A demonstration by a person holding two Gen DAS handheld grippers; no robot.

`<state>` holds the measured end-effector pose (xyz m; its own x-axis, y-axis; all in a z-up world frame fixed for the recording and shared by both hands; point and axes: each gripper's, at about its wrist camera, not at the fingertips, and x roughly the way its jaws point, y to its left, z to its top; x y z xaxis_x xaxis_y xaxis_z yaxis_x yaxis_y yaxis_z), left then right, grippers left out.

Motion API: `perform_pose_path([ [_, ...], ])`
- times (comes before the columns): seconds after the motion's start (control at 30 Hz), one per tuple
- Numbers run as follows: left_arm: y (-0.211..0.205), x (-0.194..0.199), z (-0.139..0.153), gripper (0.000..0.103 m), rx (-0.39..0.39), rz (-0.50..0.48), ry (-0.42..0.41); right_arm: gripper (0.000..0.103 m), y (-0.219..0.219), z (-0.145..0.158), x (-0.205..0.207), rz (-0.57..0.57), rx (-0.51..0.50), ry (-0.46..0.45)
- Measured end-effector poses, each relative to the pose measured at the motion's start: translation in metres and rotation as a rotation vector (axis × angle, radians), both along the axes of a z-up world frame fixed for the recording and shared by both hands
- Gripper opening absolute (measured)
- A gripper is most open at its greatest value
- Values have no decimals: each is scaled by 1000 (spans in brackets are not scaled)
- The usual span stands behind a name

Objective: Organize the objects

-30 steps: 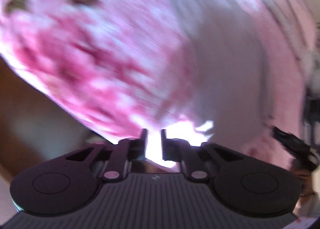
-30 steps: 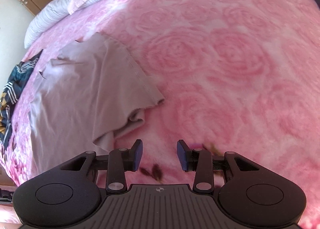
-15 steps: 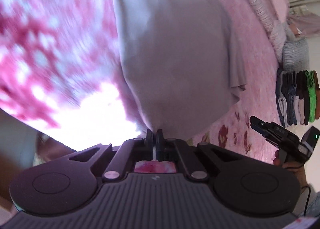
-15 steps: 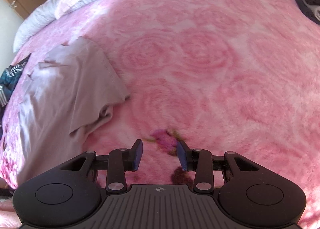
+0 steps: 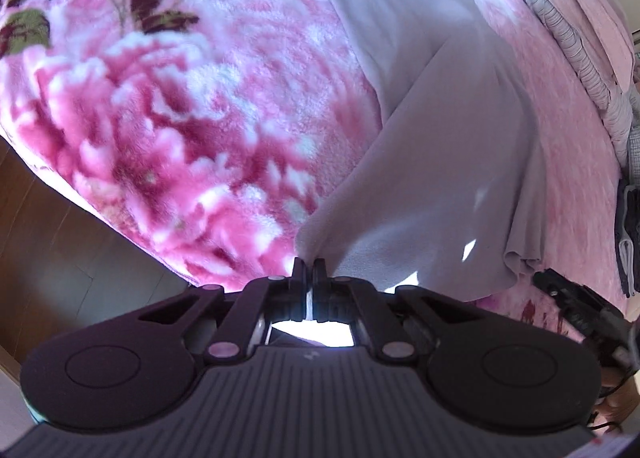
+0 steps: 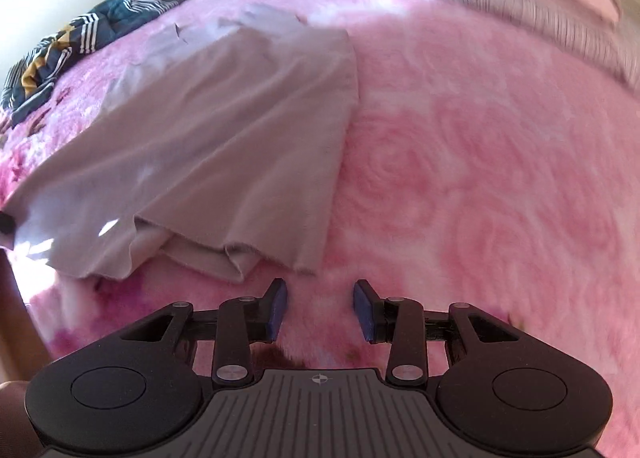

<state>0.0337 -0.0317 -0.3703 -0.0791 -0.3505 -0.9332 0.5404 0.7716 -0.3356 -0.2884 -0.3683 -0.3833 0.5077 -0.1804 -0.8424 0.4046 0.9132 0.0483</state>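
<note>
Grey cloth [image 5: 452,162] lies on the pink bed blanket [image 5: 180,106]; my left gripper [image 5: 309,267] pinches its near corner, fingers pressed together. Right gripper [image 6: 320,308] hangs w/ fingers spread & empty just beside the other corner. I'd grab that, then lift both evenly.

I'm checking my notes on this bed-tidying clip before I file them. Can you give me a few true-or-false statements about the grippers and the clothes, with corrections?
1. The left gripper is shut on a corner of the grey garment. True.
2. The right gripper holds the garment's hem. False: its jaws stand apart with only the pink blanket between them.
3. A dark striped garment lies on the blanket beyond the grey one. True.
4. The grey garment is neatly folded into a square. False: it lies spread, with rumpled edges.
</note>
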Motion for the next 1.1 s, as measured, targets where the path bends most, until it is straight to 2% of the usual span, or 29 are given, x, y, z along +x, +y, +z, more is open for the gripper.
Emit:
perform_pose_path([
  [0.13, 5, 2, -3, 0, -1, 5, 5, 35, -12, 2, -1, -98, 61, -96],
  [0.27, 6, 6, -3, 0, -5, 0, 3, 35, -18, 14, 1, -161, 74, -175],
  [0.53, 4, 7, -7, 0, 0, -7, 0, 35, -43, 32, 13, -275, 244, -277],
  [0.6, 4, 7, -6, 0, -2, -6, -1, 34, -50, 37, 9, -324, 314, -323],
  [0.67, 4, 7, -6, 0, -2, -6, 0, 30, -56, 39, 10, -367, 374, -326],
  [0.9, 3, 7, -7, 0, 3, -8, -2, 30, -57, 47, 16, -401, 431, -258],
  [1.1, 2, 8, -9, 0, 5, -10, 0, 30, -65, 40, 2, -541, 518, -261],
])
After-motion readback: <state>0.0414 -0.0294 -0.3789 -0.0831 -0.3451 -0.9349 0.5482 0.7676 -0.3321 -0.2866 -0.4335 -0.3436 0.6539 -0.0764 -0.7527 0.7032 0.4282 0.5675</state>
